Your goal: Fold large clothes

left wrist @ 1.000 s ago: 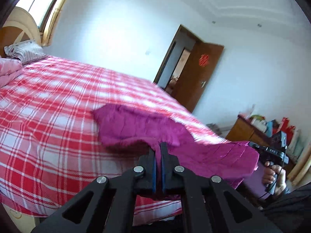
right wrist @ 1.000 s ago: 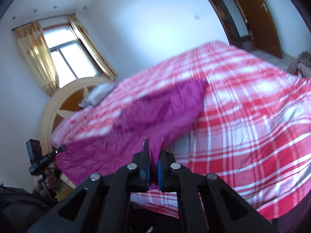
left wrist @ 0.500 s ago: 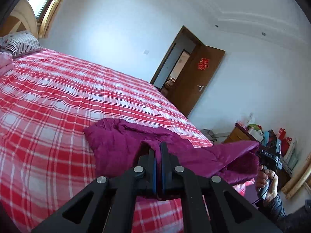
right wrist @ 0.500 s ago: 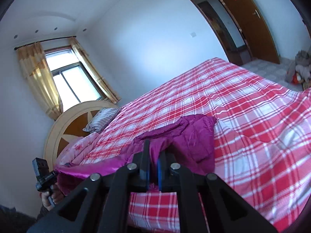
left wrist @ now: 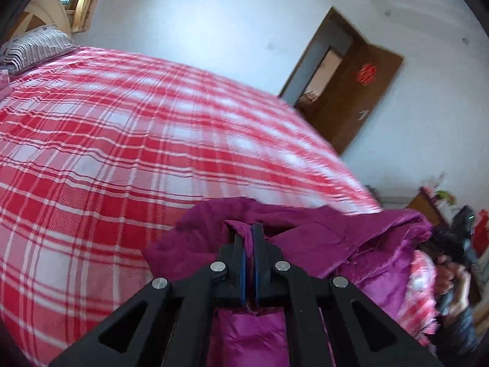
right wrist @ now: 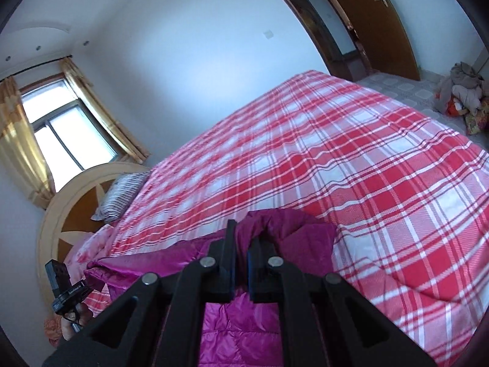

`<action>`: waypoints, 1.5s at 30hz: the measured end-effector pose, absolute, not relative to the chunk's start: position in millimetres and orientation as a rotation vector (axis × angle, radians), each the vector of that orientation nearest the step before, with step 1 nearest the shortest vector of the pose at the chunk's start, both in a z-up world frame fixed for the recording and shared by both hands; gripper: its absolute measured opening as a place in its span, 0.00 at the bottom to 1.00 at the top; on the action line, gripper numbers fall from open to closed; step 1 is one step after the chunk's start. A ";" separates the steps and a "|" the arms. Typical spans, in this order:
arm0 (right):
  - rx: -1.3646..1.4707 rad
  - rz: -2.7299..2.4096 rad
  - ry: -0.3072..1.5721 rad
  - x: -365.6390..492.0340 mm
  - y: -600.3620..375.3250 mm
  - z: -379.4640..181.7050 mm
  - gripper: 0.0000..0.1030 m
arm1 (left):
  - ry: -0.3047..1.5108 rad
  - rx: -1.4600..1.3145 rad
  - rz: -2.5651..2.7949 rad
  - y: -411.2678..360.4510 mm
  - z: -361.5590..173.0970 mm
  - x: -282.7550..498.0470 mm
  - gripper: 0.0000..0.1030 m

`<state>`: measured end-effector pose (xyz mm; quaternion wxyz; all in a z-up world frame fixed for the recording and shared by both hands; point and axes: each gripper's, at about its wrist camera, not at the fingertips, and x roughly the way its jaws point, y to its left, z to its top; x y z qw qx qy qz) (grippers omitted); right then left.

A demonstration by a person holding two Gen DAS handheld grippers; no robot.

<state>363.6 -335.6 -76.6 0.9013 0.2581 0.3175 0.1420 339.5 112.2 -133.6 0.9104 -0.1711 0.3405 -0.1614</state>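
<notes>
A large magenta padded jacket (left wrist: 324, 238) hangs between my two grippers over the near edge of the bed. My left gripper (left wrist: 248, 244) is shut on a bunched edge of the jacket. In the right wrist view my right gripper (right wrist: 241, 244) is shut on another edge of the same jacket (right wrist: 293, 235). The shiny quilted side hangs below the jaws in both views. The right gripper shows in the left wrist view at the far right (left wrist: 461, 238). The left gripper shows in the right wrist view at the lower left (right wrist: 64, 284).
The bed (left wrist: 122, 140) has a red and white plaid cover. A striped pillow (right wrist: 122, 195) lies by the round headboard (right wrist: 61, 214) under the window. A brown door (left wrist: 360, 91) stands open. A pile of clothes (right wrist: 464, 91) lies on the floor.
The jacket has been drawn toward the near edge of the bed and lifted; far less of it lies on the cover. Both grippers stay shut on it.
</notes>
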 end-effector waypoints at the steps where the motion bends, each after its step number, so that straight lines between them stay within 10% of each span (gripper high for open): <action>1: 0.535 0.284 0.671 372.0 -335.1 -81.5 0.07 | 0.725 -0.351 -0.313 112.1 -138.4 345.9 0.05; 13: 0.464 0.173 0.821 447.3 -312.6 -140.1 0.07 | 0.629 -0.176 -0.164 100.3 -94.7 341.5 0.11; 14: 0.455 0.167 0.826 449.6 -310.3 -142.2 0.07 | 0.618 -0.148 -0.106 97.7 -94.1 342.2 0.20; 16: 0.449 0.161 0.833 453.4 -307.2 -146.4 0.07 | 0.608 -0.099 0.002 95.6 -94.9 343.5 0.76; 18: 0.441 0.158 0.840 456.2 -304.2 -151.3 0.07 | 0.515 -0.089 0.090 98.3 -94.0 333.2 0.86; 29: 0.394 0.100 0.857 468.7 -294.2 -158.1 0.09 | 0.599 0.114 -0.127 -2.8 -139.8 362.4 0.86; 32: 0.317 0.059 0.812 458.0 -280.7 -137.0 0.26 | 0.699 0.070 -0.074 2.8 -173.4 384.8 0.86; 36: 0.221 0.139 0.683 437.5 -247.4 -99.3 0.75 | 0.752 -0.025 -0.063 14.1 -193.7 395.4 0.86; 39: 0.162 0.236 0.684 443.1 -211.6 -92.8 0.75 | 0.755 -0.011 -0.053 5.5 -199.2 392.3 0.86; 45: 0.088 0.313 0.849 479.9 -155.9 -147.6 0.40 | 0.771 -0.014 -0.034 4.3 -198.8 396.1 0.86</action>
